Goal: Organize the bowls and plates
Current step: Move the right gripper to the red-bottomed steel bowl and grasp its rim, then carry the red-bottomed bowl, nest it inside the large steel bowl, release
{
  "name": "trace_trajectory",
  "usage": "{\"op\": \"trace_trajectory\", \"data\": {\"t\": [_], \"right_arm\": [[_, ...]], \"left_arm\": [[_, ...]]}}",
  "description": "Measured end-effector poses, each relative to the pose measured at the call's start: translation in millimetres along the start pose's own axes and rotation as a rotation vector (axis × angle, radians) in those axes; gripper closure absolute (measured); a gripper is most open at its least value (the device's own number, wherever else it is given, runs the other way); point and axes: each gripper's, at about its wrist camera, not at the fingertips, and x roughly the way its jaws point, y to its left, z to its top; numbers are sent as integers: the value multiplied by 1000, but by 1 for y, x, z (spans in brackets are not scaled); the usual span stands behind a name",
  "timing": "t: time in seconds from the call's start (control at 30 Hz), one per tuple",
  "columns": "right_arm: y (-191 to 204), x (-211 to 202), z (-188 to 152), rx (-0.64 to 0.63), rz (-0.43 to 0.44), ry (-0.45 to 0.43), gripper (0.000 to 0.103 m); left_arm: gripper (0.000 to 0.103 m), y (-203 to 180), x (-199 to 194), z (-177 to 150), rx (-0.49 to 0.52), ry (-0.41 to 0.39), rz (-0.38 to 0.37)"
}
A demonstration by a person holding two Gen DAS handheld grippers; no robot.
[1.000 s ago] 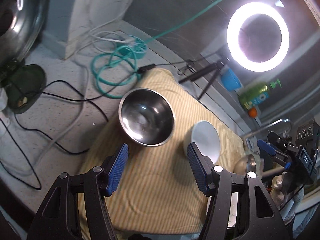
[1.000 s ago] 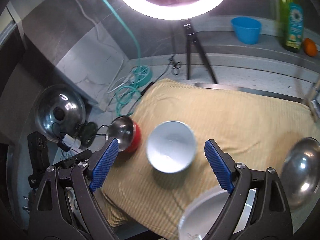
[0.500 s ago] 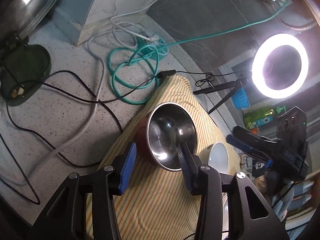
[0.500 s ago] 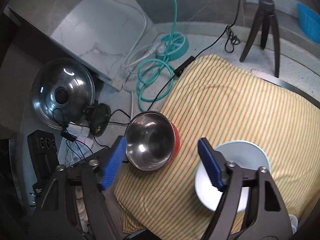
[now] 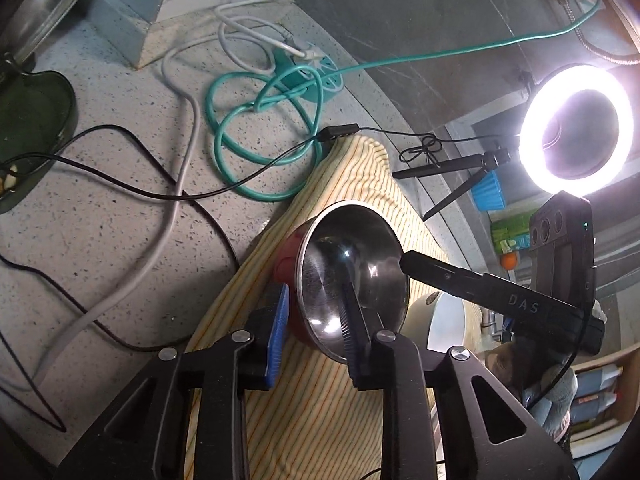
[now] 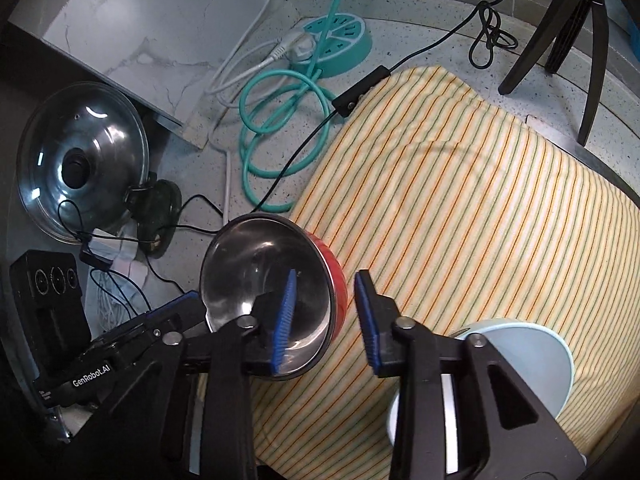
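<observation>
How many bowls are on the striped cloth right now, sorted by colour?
Red bowl with steel inside: 1
Pale blue-white bowl: 1
Total: 2

Your left gripper [image 5: 312, 328] and right gripper [image 6: 324, 316] are black, angular frames with silver screws, ribbed blue pads on the fingers [image 5: 278, 332], and white "GenRobot.AI" lettering.
</observation>
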Motion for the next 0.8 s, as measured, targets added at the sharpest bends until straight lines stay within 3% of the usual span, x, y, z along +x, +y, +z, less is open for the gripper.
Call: {"op": "trace_trajectory", "data": {"t": [0.33, 0.8], "right_arm": [[-4, 10, -4, 15, -4, 24, 91], [-1, -21, -18, 41, 33, -29, 91]], "left_arm": [[87, 1, 4, 0, 0, 12, 8], [87, -18, -19, -6, 33, -22, -11]]}}
